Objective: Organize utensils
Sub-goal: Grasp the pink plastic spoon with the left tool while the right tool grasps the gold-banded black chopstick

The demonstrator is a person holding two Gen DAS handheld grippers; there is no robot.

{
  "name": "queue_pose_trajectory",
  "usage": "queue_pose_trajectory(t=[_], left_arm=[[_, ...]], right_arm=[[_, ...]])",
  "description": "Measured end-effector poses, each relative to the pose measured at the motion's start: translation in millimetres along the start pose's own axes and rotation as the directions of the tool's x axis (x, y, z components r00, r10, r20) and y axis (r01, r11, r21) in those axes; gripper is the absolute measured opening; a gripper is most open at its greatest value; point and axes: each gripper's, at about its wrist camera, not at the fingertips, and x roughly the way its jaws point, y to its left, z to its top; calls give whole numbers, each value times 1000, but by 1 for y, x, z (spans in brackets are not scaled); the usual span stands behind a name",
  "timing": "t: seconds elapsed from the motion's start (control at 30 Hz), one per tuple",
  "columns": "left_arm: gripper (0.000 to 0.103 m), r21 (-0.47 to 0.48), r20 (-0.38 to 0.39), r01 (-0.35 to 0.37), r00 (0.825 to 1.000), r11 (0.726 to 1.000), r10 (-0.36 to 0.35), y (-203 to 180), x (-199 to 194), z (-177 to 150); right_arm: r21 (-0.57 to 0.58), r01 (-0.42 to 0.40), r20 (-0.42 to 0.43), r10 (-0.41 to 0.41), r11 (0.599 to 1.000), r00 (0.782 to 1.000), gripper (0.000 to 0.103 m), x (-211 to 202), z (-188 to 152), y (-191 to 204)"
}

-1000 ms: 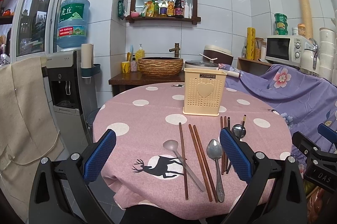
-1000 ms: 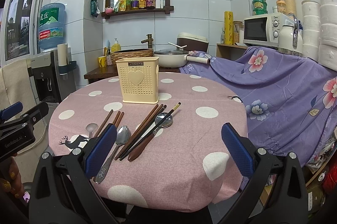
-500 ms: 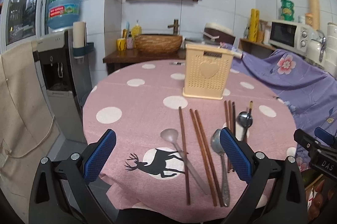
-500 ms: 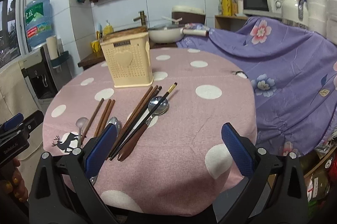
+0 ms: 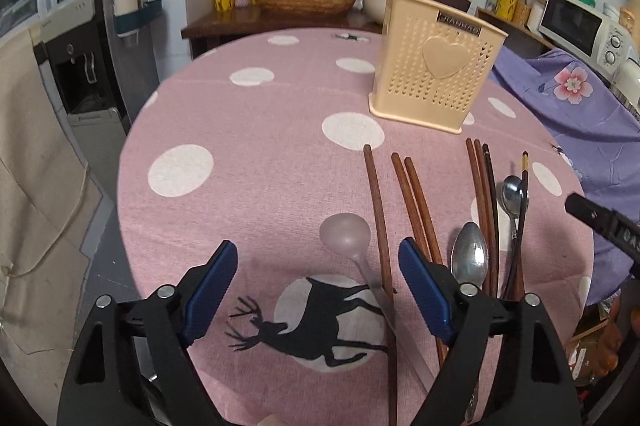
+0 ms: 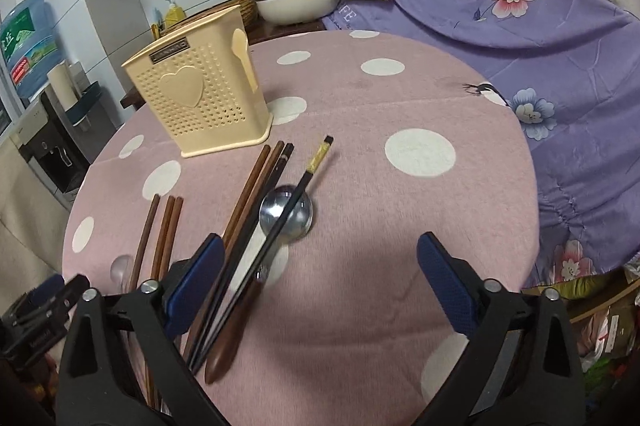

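- Both grippers are closer to the table and tipped down vs a sec ago; utensils fill more of each view, wall shelf nearly gone from the left view.
- Left gripper (image 5: 318,290): jaws have just been closing a bit, but wide apart w/ nothing pinched. Pale translucent spoon (image 5: 345,235) and a single brown chopstick (image 5: 378,222) lie between them on the cloth.
- Right gripper (image 6: 320,276): jaws also just narrowed slightly, wide apart and empty. Wood-handled metal spoon (image 6: 285,212) w/ a black gold-tipped chopstick (image 6: 298,192) across its bowl sits by the left pad.
- Utensils lie loose in a rough row on the pink dotted tablecloth (image 5: 256,130), just in front of the cream perforated holder (image 5: 434,70), which stands upright.
- Handling, my guess: chopsticks light, stiff, thin, prone to roll; pinch mid-length. Metal spoons heavier, slick; grab the handle, not the bowl. Soft cloth may bunch under the pads.
- Hard to see: near ends of the utensils vanish under the gripper bodies; holder's inside and compartments not visible; steel spoon (image 5: 469,258) handle cut off.
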Motion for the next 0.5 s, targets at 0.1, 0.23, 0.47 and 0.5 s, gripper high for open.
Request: queue_pose_trajectory(t=[0.1, 0.23, 0.47, 0.5], left_arm=[[77, 16, -17, -9, 1000, 1000, 10, -3, 10, 9], [76, -5, -44, -19, 999, 1000, 18, 1, 20, 20], [76, -49, -111, -22, 994, 999, 16, 9, 29, 15], [76, -55, -116, -20, 993, 998, 14, 11, 29, 13]], right_arm=[[37, -16, -24, 17, 999, 1000, 84, 16, 17, 1], [102, -7, -53, 13, 995, 998, 75, 38, 36, -2], [178, 8, -135, 16, 984, 991, 54, 76, 53, -4], [189, 13, -140, 14, 982, 990, 52, 80, 54, -5]])
